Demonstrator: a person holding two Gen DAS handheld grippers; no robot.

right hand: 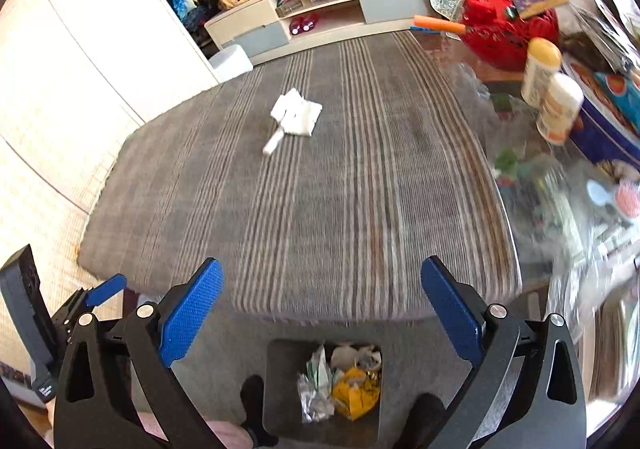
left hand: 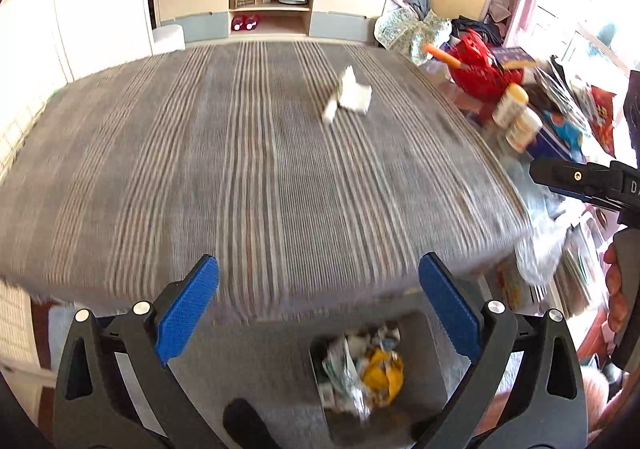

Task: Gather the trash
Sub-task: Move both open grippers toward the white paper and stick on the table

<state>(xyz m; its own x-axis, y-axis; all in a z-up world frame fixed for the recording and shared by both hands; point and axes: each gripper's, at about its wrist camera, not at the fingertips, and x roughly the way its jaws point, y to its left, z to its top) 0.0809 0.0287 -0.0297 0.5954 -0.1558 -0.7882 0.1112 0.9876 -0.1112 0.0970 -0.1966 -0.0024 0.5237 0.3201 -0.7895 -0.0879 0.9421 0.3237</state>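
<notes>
White crumpled paper trash (left hand: 350,95) lies on the striped grey table cloth (left hand: 240,177), far from both grippers; it also shows in the right wrist view (right hand: 294,119). A dark bin (left hand: 320,361) on the floor below the table's near edge holds wrappers and yellow trash (left hand: 382,371); the bin (right hand: 280,385) also shows in the right wrist view. My left gripper (left hand: 318,307) is open and empty above the table's near edge. My right gripper (right hand: 322,309) is open and empty too. The right gripper's body (left hand: 588,185) shows at the right of the left wrist view.
A red basket (right hand: 508,35), two yellow-lidded jars (right hand: 554,89), boxes and plastic bags crowd the table's right side. A TV cabinet (left hand: 272,9) and a white stool (left hand: 168,39) stand beyond the table. A white wall runs along the left.
</notes>
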